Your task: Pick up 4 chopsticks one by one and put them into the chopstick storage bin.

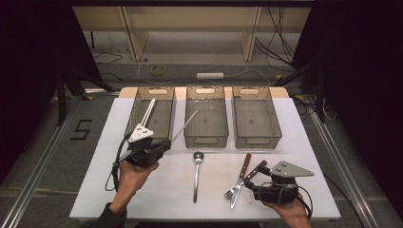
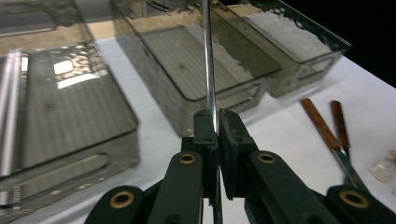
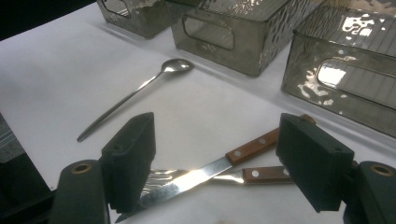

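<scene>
My left gripper [image 1: 167, 142] is shut on the lower end of a thin metal stick [image 1: 185, 126], like a chopstick, which slants up over the front of the middle bin [image 1: 205, 138]. In the left gripper view the stick [image 2: 208, 70] rises straight from the closed jaws of the left gripper [image 2: 215, 119]. My right gripper [image 1: 248, 183] stands open low over a wooden-handled knife [image 1: 245, 164] and fork [image 1: 230, 193] that lie crossed. In the right gripper view the knife [image 3: 187, 182] and the fork handle [image 3: 266, 173] lie between the jaws of the right gripper [image 3: 219, 147], untouched.
Three smoky clear bins stand in a row at the back of the white table [image 1: 119, 142]. The left bin [image 1: 164, 92] holds two long metal sticks [image 1: 148, 110]; the right bin [image 1: 254, 140] looks empty. A steel spoon [image 1: 196, 175] lies mid-table.
</scene>
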A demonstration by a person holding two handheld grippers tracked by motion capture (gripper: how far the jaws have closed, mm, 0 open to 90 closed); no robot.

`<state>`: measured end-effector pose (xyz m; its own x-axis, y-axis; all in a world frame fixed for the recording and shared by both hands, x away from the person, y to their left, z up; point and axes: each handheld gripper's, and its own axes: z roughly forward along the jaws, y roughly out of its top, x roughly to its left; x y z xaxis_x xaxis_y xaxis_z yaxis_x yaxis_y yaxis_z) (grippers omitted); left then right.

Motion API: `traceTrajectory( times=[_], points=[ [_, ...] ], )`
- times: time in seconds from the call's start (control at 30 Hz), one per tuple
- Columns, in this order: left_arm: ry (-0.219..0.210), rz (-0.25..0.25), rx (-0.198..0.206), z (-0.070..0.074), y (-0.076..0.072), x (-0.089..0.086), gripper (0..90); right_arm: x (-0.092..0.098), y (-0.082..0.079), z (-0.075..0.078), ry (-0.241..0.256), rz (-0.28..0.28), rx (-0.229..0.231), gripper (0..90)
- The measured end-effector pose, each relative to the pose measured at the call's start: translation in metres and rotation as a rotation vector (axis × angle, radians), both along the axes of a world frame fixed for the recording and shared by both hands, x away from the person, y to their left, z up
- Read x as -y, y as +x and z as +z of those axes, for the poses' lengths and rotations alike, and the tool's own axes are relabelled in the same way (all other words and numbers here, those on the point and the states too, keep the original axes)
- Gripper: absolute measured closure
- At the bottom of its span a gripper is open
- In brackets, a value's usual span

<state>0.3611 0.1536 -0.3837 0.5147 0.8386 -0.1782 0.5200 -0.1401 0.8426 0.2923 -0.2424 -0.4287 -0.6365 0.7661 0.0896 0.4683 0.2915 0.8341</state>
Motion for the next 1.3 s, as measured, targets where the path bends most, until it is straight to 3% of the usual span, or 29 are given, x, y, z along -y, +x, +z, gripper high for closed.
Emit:
traceTrajectory(
  times=[0.2,0.6,0.8,1.3],
  points=[
    [-0.014,0.064,-0.006,0.001,0.021,-0.022,85.8,0.0,0.0,-0.001,0.0,0.002,0.001,29.4],
    [-0.024,0.152,-0.036,-0.01,0.057,-0.046,85.8,0.0,0.001,-0.001,-0.001,-0.001,-0.005,29.5],
    [-0.044,0.19,-0.048,-0.014,0.073,-0.055,85.7,0.001,0.0,-0.001,0.005,-0.004,-0.003,29.5],
    [-0.019,0.253,-0.085,-0.018,0.109,-0.062,85.7,0.001,0.001,-0.001,0.007,0.0,-0.005,29.4]
  ],
)
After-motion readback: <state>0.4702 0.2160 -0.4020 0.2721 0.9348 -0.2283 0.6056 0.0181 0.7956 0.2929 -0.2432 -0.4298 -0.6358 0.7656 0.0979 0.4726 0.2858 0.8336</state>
